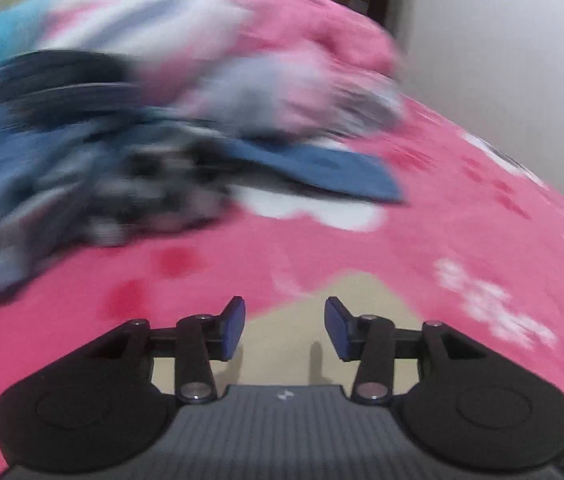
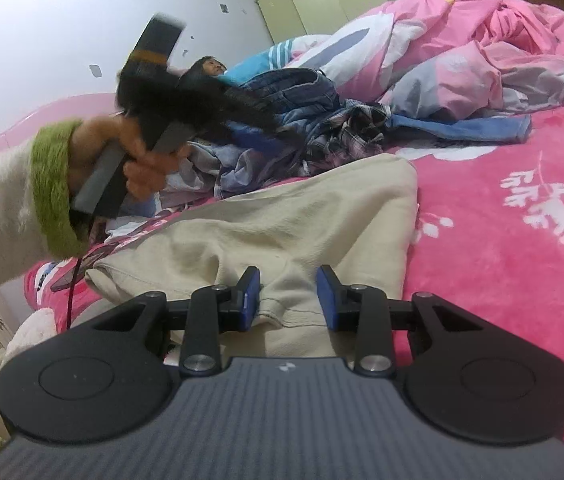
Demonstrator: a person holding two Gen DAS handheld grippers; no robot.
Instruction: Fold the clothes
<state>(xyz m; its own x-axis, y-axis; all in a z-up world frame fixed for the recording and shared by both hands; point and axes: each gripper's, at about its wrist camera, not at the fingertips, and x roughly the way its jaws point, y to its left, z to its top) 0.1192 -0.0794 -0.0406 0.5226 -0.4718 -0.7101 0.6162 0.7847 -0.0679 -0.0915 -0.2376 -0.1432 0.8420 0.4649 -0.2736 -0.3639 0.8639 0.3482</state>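
Note:
A beige garment (image 2: 282,208) lies flat on the pink flowered blanket (image 2: 502,288). My right gripper (image 2: 288,298) is down at its near hem, with a bunched fold of the beige cloth pinched between the blue pads. In the left wrist view my left gripper (image 1: 286,328) hovers open above a corner of the beige garment (image 1: 346,292), nothing between its fingers. In the right wrist view a hand (image 2: 137,160) with a green cuff holds that left gripper up at the left, blurred.
A heap of jeans and checked shirts (image 2: 314,120) sits beyond the garment, blurred in the left wrist view (image 1: 81,152). A blue towel (image 2: 462,128) and a rumpled pink duvet (image 2: 482,40) lie behind. A person's head (image 2: 209,68) shows at the bed's far side.

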